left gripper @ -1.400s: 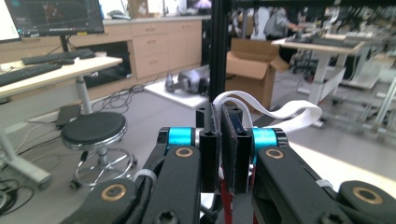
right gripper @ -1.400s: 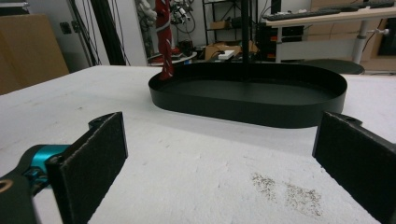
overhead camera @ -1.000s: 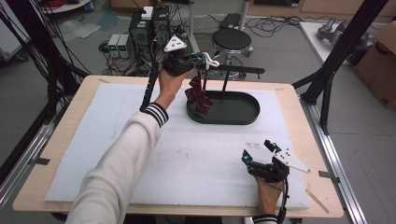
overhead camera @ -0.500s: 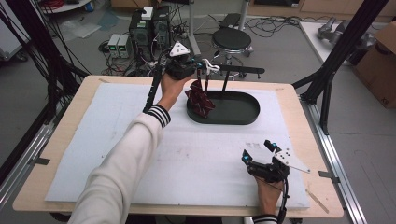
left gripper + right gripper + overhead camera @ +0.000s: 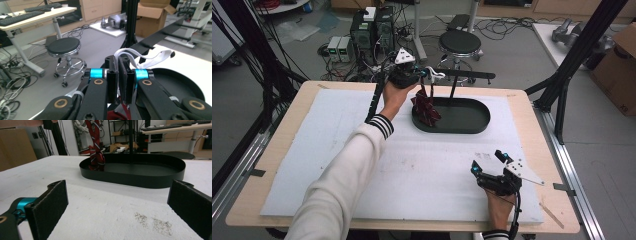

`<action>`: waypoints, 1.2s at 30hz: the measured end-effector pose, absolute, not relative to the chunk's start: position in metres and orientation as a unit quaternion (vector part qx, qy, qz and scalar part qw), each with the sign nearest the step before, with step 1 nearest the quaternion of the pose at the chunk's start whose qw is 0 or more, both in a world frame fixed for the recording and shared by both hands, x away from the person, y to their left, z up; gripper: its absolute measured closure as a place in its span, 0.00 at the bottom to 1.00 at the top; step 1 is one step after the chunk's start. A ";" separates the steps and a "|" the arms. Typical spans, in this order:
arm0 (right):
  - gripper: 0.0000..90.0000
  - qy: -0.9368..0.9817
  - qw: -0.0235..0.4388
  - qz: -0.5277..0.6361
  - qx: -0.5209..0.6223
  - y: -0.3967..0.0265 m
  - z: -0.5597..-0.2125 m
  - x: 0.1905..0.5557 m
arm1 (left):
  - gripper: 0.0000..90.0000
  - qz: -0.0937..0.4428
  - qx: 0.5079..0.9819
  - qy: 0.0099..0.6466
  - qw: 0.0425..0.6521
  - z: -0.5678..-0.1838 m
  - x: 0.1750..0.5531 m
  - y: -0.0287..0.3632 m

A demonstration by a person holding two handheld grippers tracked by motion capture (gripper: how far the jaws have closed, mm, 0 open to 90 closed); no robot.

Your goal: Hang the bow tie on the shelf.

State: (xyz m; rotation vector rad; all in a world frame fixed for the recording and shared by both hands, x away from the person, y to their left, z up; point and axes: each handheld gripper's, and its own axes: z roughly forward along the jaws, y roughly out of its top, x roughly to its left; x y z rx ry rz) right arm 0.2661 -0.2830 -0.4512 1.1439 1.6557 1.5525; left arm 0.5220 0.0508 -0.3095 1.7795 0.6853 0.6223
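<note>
Left tongs (image 5: 428,75) clamp one red tie (image 5: 425,106) above one black tray (image 5: 472,125); right tongs (image 5: 488,161) gape.

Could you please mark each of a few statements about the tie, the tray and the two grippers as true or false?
1. The left gripper is shut on the red tie. True.
2. The right gripper holds the tie. False: its jaws stand open and hold nothing.
3. The tie's lower end rests in the black oval tray. True.
4. The tray is round and white. False: it is oval and black.
</note>
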 end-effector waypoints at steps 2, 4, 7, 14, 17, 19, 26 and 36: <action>0.02 0.622 0.296 0.584 0.429 -0.283 -0.451 0.266 | 0.95 0.263 0.752 0.289 0.530 -0.311 0.521 0.052; 0.02 0.622 0.297 0.584 0.429 -0.283 -0.451 0.266 | 0.95 0.265 0.754 0.288 0.529 -0.312 0.521 0.052; 0.02 0.622 0.296 0.584 0.430 -0.283 -0.451 0.266 | 0.95 0.266 0.757 0.285 0.524 -0.312 0.520 0.051; 0.02 0.623 0.295 0.584 0.429 -0.283 -0.451 0.266 | 0.95 0.272 0.768 0.284 0.506 -0.315 0.517 0.048; 0.02 0.622 0.295 0.584 0.429 -0.283 -0.451 0.266 | 0.95 0.276 0.773 0.280 0.498 -0.316 0.517 0.048; 0.02 0.622 0.294 0.584 0.431 -0.283 -0.451 0.266 | 0.95 0.273 0.774 0.287 0.494 -0.317 0.517 0.049; 0.02 0.622 0.294 0.585 0.429 -0.283 -0.451 0.266 | 0.82 0.260 0.775 0.305 0.489 -0.320 0.517 0.052; 0.02 0.621 0.292 0.587 0.429 -0.283 -0.451 0.266 | 0.51 0.241 0.768 0.312 0.505 -0.329 0.510 0.074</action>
